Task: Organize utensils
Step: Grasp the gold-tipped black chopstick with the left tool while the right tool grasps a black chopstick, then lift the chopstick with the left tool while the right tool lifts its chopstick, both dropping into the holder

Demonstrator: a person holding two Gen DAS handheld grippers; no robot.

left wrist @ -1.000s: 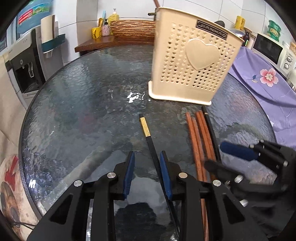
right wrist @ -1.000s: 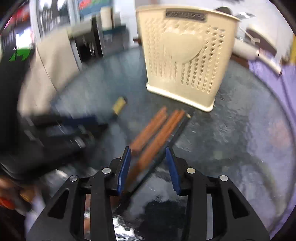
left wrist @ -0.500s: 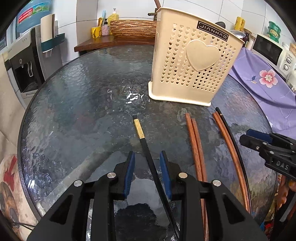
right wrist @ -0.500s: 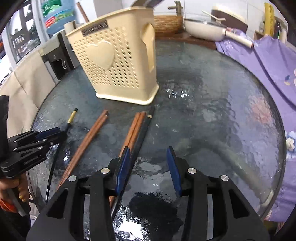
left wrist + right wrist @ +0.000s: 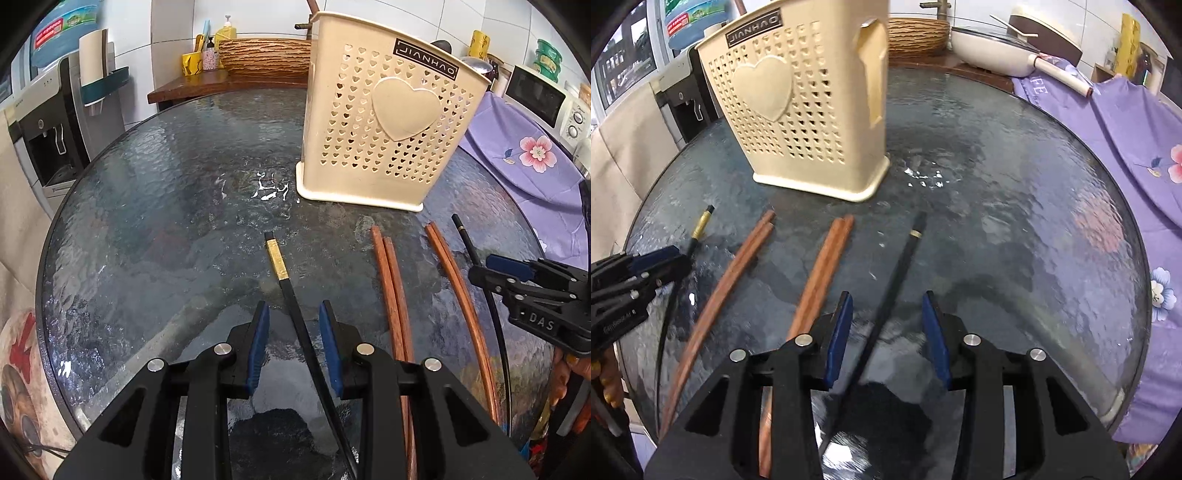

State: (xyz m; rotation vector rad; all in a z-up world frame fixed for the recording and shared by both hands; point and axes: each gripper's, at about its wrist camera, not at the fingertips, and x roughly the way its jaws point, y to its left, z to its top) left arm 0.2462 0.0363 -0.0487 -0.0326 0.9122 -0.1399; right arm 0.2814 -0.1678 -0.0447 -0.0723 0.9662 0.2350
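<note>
A cream perforated utensil holder stands upright on the round glass table. My left gripper is open; a black chopstick with a gold band lies on the glass between its jaws. Two pairs of brown wooden chopsticks lie to its right. My right gripper is open, with a second black chopstick lying between its jaws. In the right wrist view one brown pair lies left of that gripper and the other farther left.
A purple flowered cloth covers the surface to the right of the table. A white pan and a wicker basket sit on the counter behind. A water dispenser stands at the left. The table rim is close below both grippers.
My right gripper has swung out to the right of the chopsticks and now straddles the right black chopstick. The black chopstick and one brown pair have shifted right. The left gripper has barely moved.
</note>
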